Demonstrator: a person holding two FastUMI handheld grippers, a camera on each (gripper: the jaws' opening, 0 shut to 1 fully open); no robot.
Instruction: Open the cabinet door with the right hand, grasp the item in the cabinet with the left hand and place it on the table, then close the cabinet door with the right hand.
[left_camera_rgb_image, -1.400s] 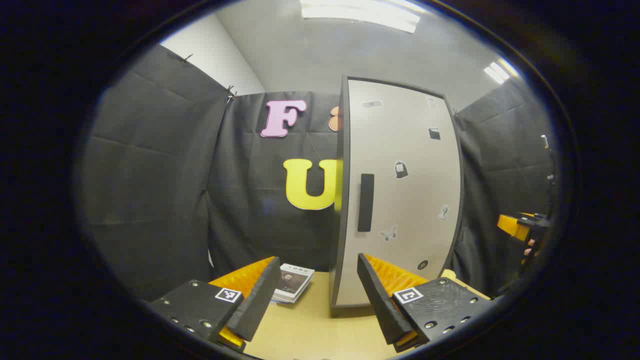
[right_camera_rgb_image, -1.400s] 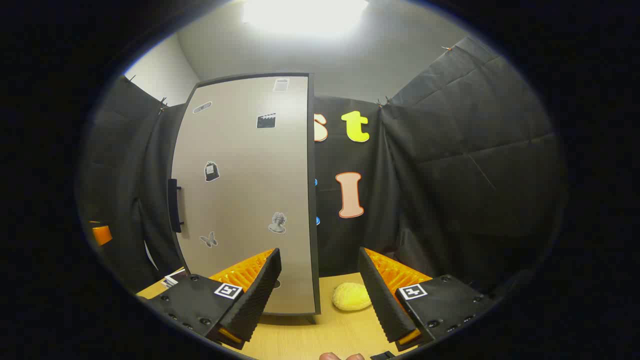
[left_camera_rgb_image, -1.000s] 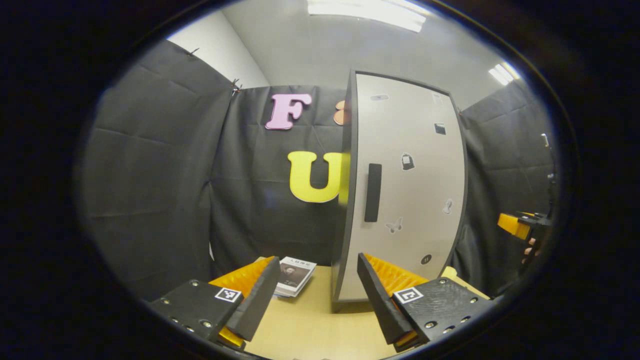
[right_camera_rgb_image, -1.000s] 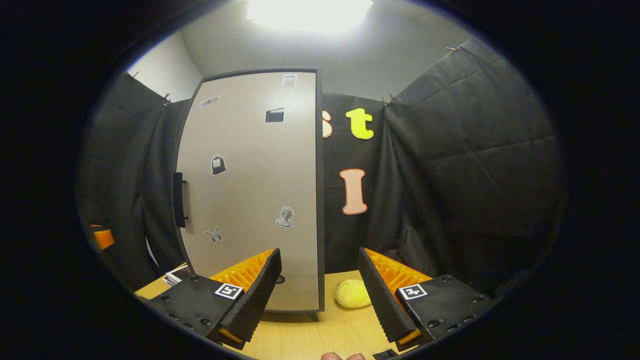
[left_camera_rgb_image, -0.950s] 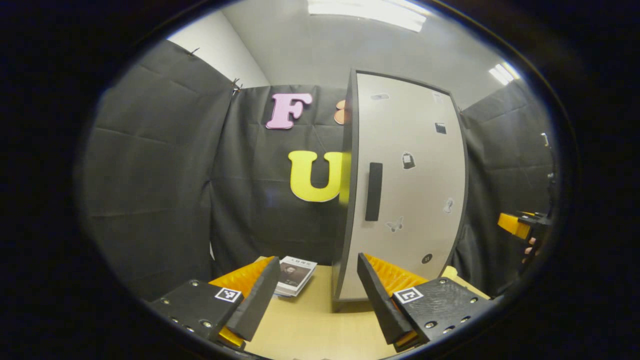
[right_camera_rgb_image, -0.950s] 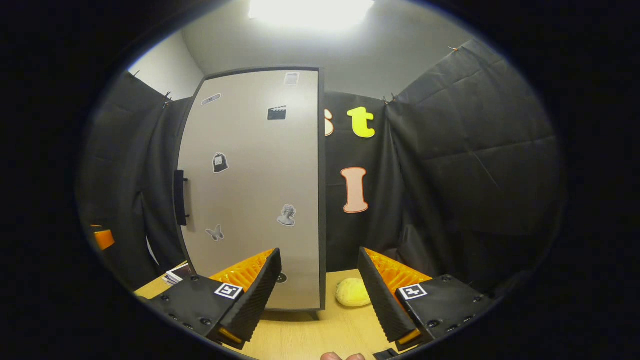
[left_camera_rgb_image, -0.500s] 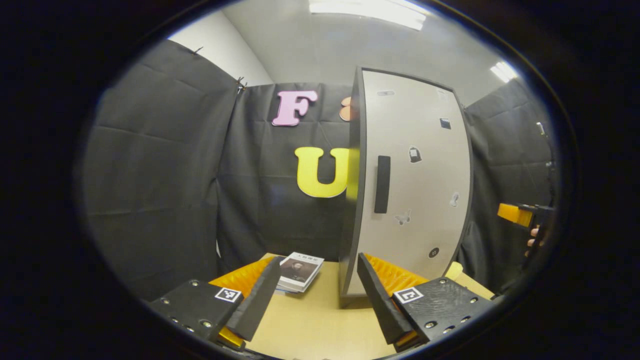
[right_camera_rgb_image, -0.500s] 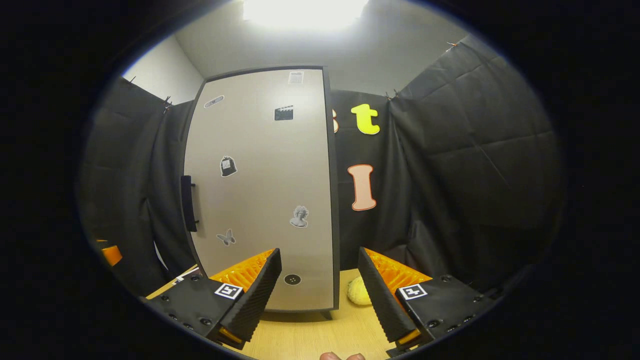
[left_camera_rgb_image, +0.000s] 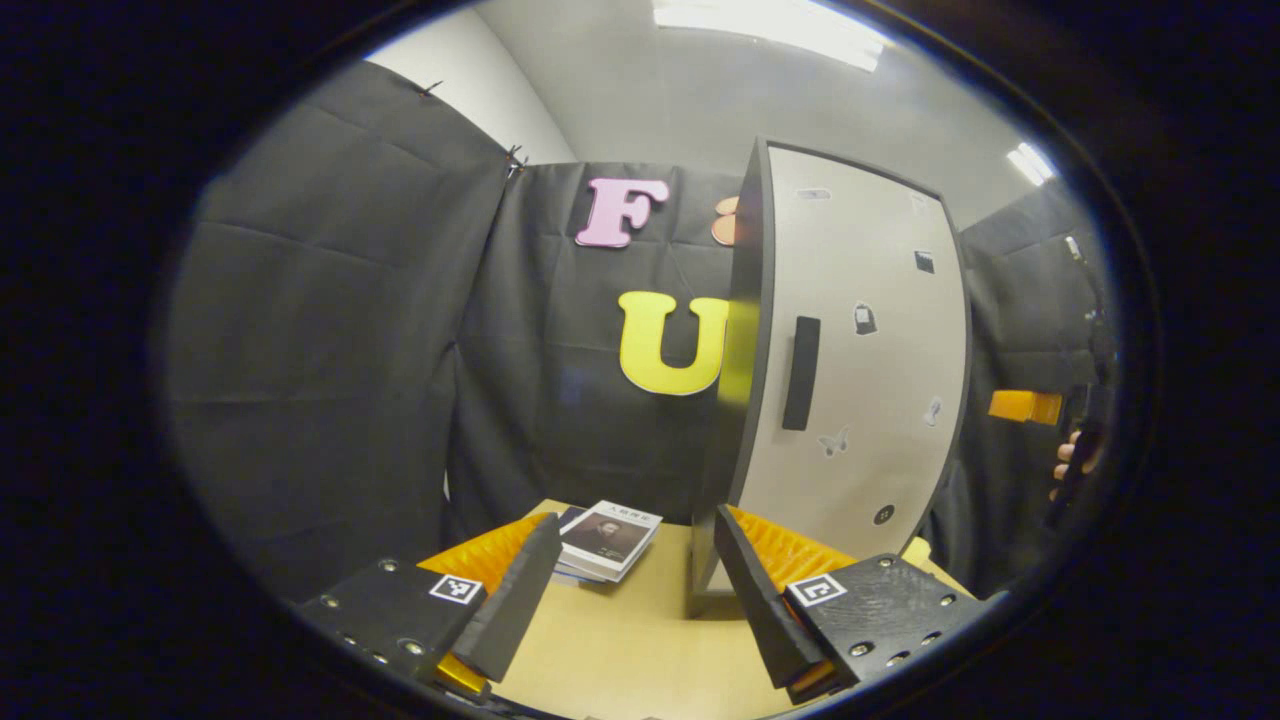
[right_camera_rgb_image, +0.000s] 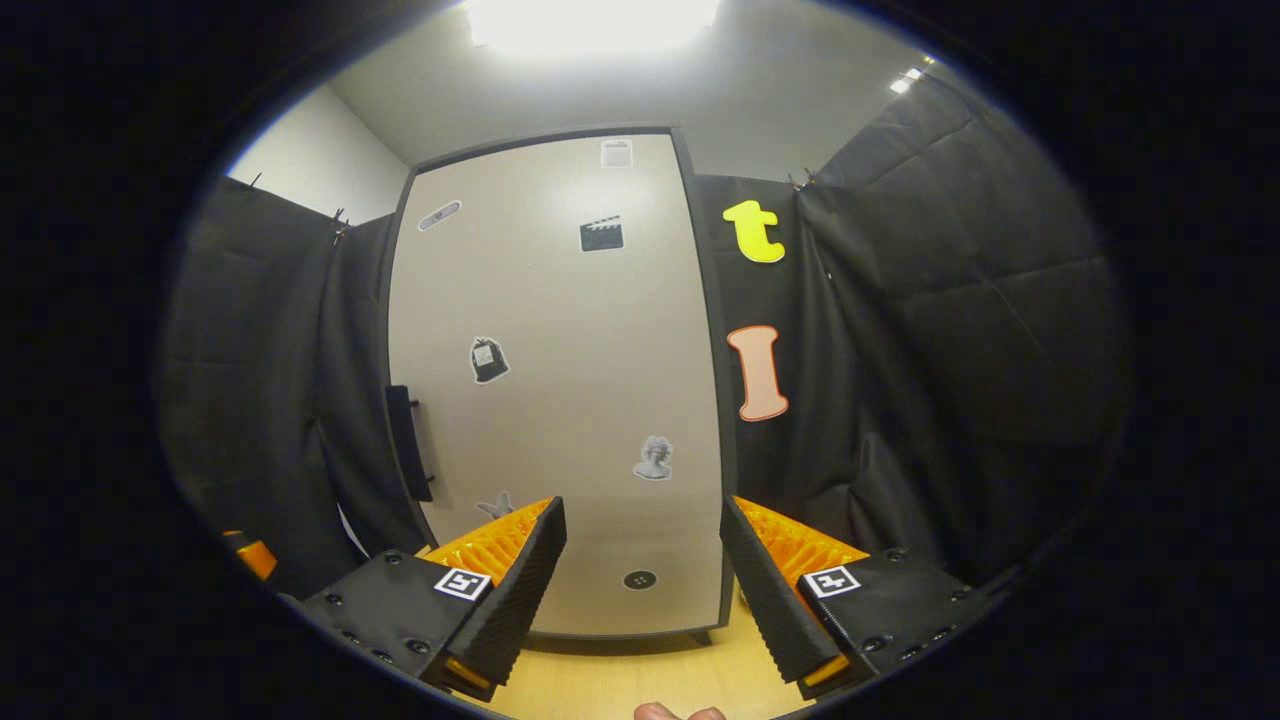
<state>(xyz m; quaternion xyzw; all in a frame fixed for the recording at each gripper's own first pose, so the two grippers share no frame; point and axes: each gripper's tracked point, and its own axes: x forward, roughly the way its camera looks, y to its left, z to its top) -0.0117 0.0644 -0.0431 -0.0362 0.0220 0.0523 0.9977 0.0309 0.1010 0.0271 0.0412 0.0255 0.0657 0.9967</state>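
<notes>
Both tongs spread and empty, right tongs (right_camera_rgb_image: 640, 585) facing the tall beige cabinet door (right_camera_rgb_image: 560, 400), shut on the light wooden worktop (left_camera_rgb_image: 620, 650), left tongs (left_camera_rgb_image: 635, 585) beside it.

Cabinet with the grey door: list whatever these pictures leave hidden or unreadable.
- Inside of the tall cabinet with the grey door: both views, the closed door covers it; the item cannot be told.
- Small stickers on the door: too small to make out.
- Stack of booklets: left gripper view, partly behind the left tongs.
</notes>
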